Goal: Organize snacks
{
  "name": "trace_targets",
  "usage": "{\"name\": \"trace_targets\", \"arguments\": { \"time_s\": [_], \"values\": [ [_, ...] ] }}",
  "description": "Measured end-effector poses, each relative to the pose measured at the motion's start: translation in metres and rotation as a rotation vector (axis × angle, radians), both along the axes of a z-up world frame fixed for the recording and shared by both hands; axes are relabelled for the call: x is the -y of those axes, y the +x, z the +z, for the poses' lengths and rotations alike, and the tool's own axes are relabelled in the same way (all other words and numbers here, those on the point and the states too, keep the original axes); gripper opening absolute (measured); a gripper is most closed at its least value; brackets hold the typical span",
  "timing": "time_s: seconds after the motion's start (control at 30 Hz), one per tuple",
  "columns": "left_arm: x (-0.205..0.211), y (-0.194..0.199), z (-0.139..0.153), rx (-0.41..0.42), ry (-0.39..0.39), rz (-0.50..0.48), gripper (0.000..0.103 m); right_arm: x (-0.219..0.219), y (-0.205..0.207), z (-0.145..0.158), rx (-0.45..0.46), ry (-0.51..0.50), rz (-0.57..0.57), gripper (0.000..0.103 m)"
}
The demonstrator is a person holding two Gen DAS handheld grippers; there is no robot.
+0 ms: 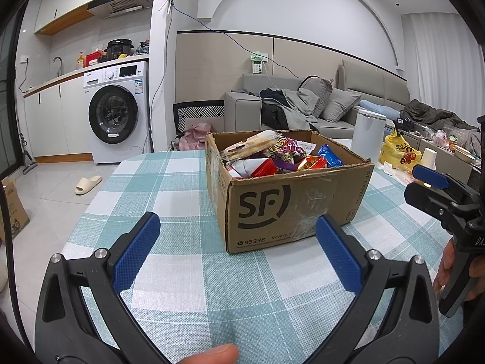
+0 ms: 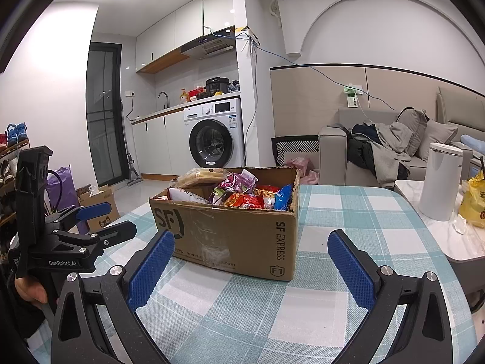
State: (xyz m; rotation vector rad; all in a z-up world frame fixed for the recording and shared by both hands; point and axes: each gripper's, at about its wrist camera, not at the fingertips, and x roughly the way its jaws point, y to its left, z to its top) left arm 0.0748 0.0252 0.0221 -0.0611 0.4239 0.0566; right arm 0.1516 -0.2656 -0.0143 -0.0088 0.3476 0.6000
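A brown SF Express cardboard box (image 1: 272, 209) stands on the checked tablecloth (image 1: 182, 182), filled with several snack packets (image 1: 272, 154): red, blue, purple and clear wrappers. It also shows in the right wrist view (image 2: 230, 236) with its snacks (image 2: 242, 194). My left gripper (image 1: 238, 251) is open and empty, just in front of the box. My right gripper (image 2: 250, 268) is open and empty, in front of the box's right corner. Each gripper shows in the other's view, the right gripper (image 1: 424, 183) at the far right, the left gripper (image 2: 112, 218) at the far left.
A white canister (image 2: 439, 182) and a yellow bag (image 2: 473, 200) stand on a side table to the right. A paper cup (image 1: 429, 157) is there too. A washing machine (image 1: 116, 115), sofa (image 1: 318, 106) and a slipper (image 1: 88, 184) lie beyond the table.
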Motion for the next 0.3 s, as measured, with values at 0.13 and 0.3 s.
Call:
{"name": "trace_targets", "arguments": {
  "time_s": [0.13, 0.3],
  "values": [
    [0.0, -0.0002, 0.0, 0.001, 0.0, 0.0, 0.102, -0.0004, 0.0002, -0.0002, 0.0, 0.0, 0.0, 0.103],
    [0.0, 0.0003, -0.0005, -0.002, 0.0, 0.002, 0.102, -0.0006, 0.0001, -0.0001, 0.0, 0.0, 0.0, 0.103]
  ]
}}
